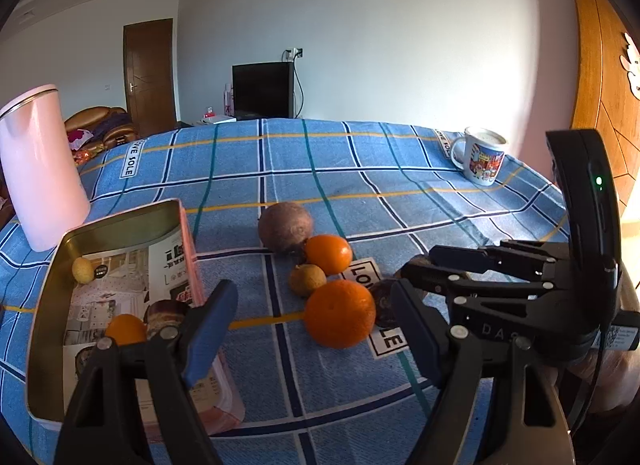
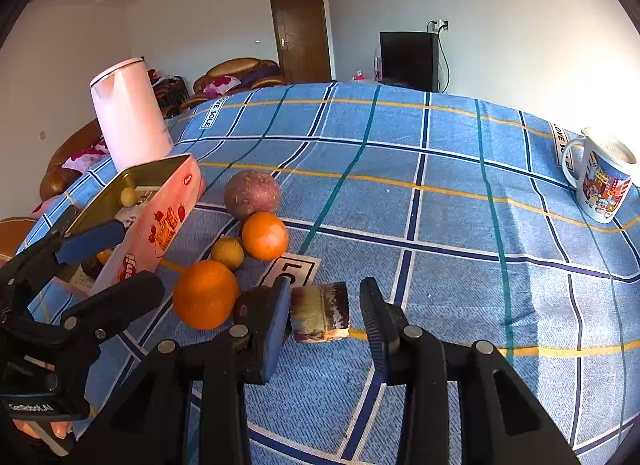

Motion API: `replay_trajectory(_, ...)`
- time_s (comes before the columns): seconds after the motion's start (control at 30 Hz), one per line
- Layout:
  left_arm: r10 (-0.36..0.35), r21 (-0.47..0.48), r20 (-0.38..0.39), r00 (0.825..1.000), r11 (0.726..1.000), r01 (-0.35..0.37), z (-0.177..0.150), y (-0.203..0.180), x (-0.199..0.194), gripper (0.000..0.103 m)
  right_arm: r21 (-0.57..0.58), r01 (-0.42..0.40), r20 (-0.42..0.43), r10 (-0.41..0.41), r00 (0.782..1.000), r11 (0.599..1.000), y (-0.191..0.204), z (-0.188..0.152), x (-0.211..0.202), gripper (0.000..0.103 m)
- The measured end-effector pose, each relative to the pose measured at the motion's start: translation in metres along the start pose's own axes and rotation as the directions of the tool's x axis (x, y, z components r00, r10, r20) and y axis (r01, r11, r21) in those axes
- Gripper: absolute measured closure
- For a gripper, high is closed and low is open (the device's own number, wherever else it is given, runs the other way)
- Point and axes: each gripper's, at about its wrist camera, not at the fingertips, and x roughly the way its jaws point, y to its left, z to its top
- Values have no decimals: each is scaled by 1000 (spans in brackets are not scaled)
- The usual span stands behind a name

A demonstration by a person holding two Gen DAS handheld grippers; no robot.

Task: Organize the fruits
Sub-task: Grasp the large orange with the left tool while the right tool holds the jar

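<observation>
A pink tin box [image 1: 48, 305] lies open at the left on the blue checked cloth, with a small yellow fruit [image 1: 82, 270], an orange [image 1: 126, 330] and a brown piece [image 1: 166, 315] inside. On the cloth lie a purple-brown round fruit [image 1: 285, 226], two oranges [image 1: 329, 253] [image 1: 340, 313] and a small brownish fruit [image 1: 307, 279]. My left gripper [image 1: 316, 329] is open and empty above the near orange. My right gripper [image 2: 326, 313] is open around a short cut sugarcane piece [image 2: 320, 312] lying on the cloth; the left pad touches it, the right stands apart.
A pink kettle [image 1: 38, 169] stands behind the tin at the left. A printed mug [image 1: 482, 155] stands at the far right of the table. A wooden panel [image 1: 600, 85] is at the right. A TV and a door stand beyond the table.
</observation>
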Motion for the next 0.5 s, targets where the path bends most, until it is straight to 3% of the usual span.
replay_trajectory(0.1, -11, 18, -25, 1000, 1000, 11, -2, -6, 4, 22, -3, -22, -46, 22, 999, 1000, 1, -1, 8, 71)
replay_trajectory(0.3, -13, 43, -71, 997, 999, 16, -2, -13, 13, 23, 62, -28, 43, 25, 999, 998, -12, -5, -10, 71)
replay_trajectory(0.37, -16, 38, -84, 996, 999, 19, -1, -14, 17, 32, 81, -33, 73, 27, 997, 996, -16, -6, -16, 71)
replay_trajectory(0.4, -18, 48, -95, 995, 999, 23, -1, -16, 20, 42, 87, -36, 82, 28, 996, 996, -18, -6, -18, 71)
replay_trajectory(0.5, -14, 53, -143, 990, 998, 21, 0, -20, 32, 45, 85, -32, 98, 23, 995, 996, -17, -5, -21, 71)
